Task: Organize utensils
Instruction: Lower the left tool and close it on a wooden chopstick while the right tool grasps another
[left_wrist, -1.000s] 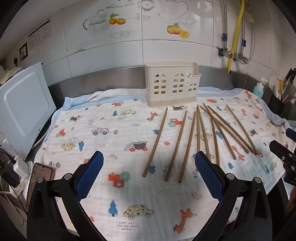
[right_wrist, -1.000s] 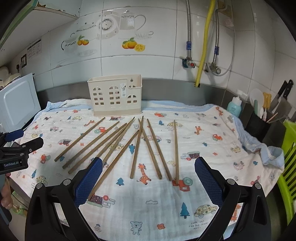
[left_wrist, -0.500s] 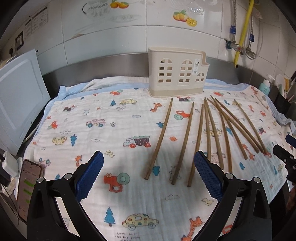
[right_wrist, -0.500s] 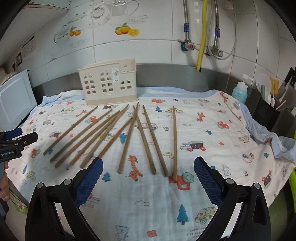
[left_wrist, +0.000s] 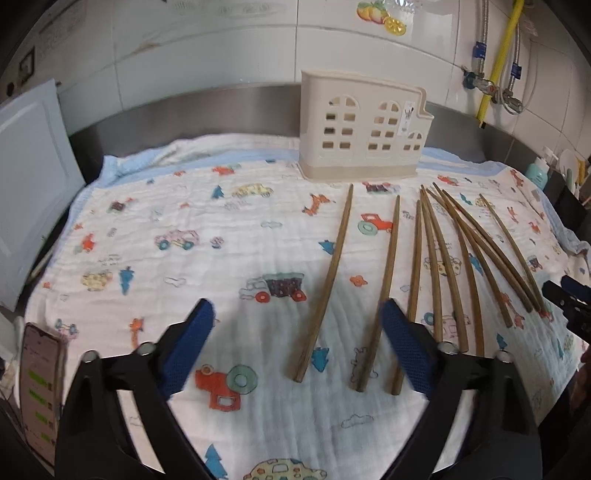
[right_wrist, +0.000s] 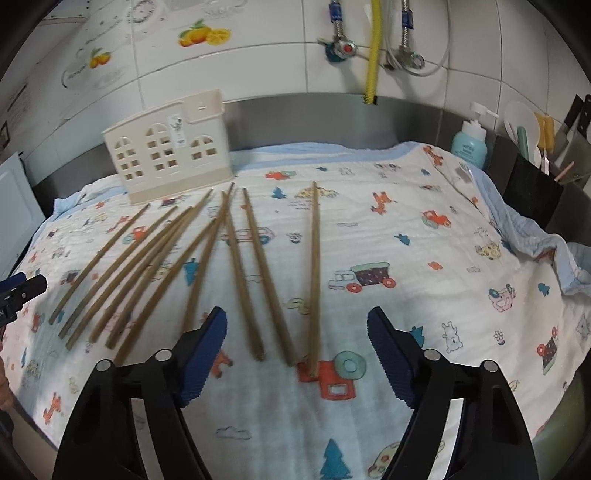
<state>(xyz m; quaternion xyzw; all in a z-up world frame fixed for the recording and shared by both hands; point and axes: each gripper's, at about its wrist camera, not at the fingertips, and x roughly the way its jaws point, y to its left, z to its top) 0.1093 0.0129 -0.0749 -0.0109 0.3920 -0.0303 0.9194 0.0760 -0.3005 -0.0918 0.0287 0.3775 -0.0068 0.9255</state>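
Left tool (left_wrist: 295, 332) closing, nothing gripped; two chopsticks (left_wrist: 328, 280) between fingers. Right tool (right_wrist: 297, 334) closing over three chopsticks (right_wrist: 314, 273), none held. Holder (left_wrist: 364, 129) beyond, upright. Risk: pinching several sticks, one slipping free.

Colours only:
- Chopsticks (left_wrist: 330, 284): plain brown wood, no markings.
- Holder (left_wrist: 364, 129): cream plastic, arched and square window cut-outs, slightly darker beige base band, small sticker on the front.
- Cloth (left_wrist: 221, 266): white, cartoon print of red, blue and yellow cars, trucks, blue trees, orange giraffes; pale blue edge at the back.
- Left gripper (left_wrist: 295, 350): black frame, blue textured pads (left_wrist: 186, 347).
- Right gripper (right_wrist: 297, 358): same, black with blue ribbed pads (right_wrist: 203, 354).
- Wall (right_wrist: 258, 44): white tiles, orange/lemon fruit decals.
- Hose (right_wrist: 373, 51): yellow.
- Bottle (right_wrist: 470, 142): teal, white pump.
- Phone (left_wrist: 38, 387): green chat bubbles on screen.
- Backsplash (right_wrist: 332, 118): grey steel.
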